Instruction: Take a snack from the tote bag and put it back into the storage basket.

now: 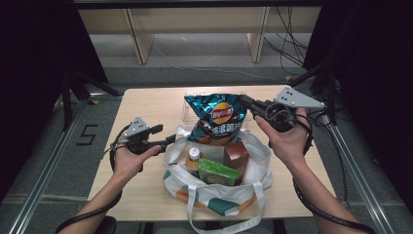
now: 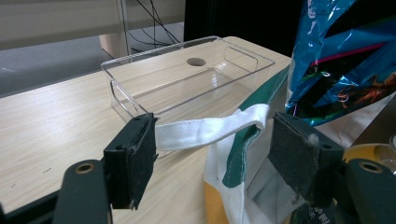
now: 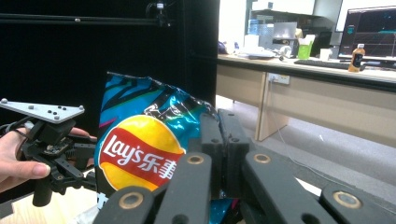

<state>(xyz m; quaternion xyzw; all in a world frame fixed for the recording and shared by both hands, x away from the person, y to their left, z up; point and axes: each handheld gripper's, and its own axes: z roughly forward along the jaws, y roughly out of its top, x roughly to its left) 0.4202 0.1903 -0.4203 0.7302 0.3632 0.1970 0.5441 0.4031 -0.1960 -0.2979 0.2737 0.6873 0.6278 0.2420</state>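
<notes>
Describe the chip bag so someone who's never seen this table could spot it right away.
On the wooden table sits a white tote full of groceries. Rising from its far side, pinched by the right gripper, is the chip bag: shiny blue foil with a red-and-yellow logo, taller than everything else.
</notes>
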